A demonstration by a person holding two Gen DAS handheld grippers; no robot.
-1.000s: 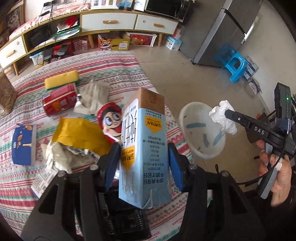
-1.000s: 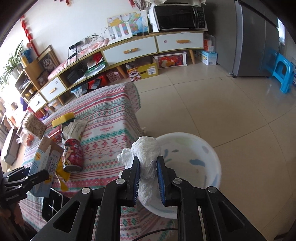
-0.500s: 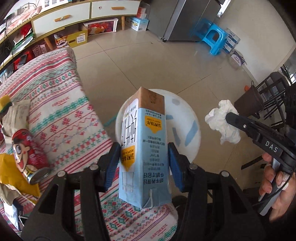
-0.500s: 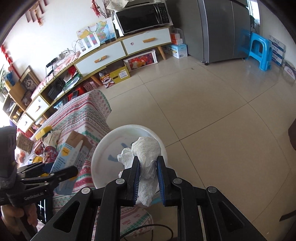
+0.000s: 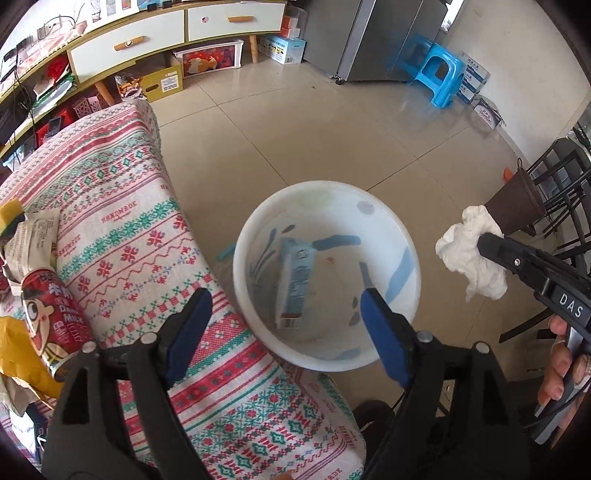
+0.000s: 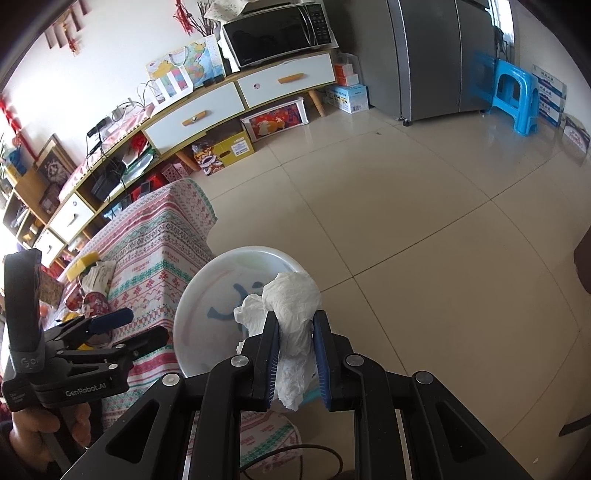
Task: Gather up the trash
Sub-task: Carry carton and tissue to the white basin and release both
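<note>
Milk carton (image 5: 293, 282) now lying inside the white basin (image 5: 384, 218), no longer clamped as half a second ago. Left hand-held gripper (image 5: 284, 332) hanging spread wide and empty above the basin. Right hand-held gripper (image 6: 295, 350) clamping the crumpled tissue (image 6: 291, 317) just beside the rim, judged next to drop. Red can (image 5: 55, 317) remaining on the surface (image 5: 140, 229).

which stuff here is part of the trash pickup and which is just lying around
Part of the job:
white basin
milk carton lying inside the basin
crumpled tissue held in the right gripper
red milk can, yellow wrapper
left gripper, open

Just lying about:
blue stool
microwave
fridge
</note>
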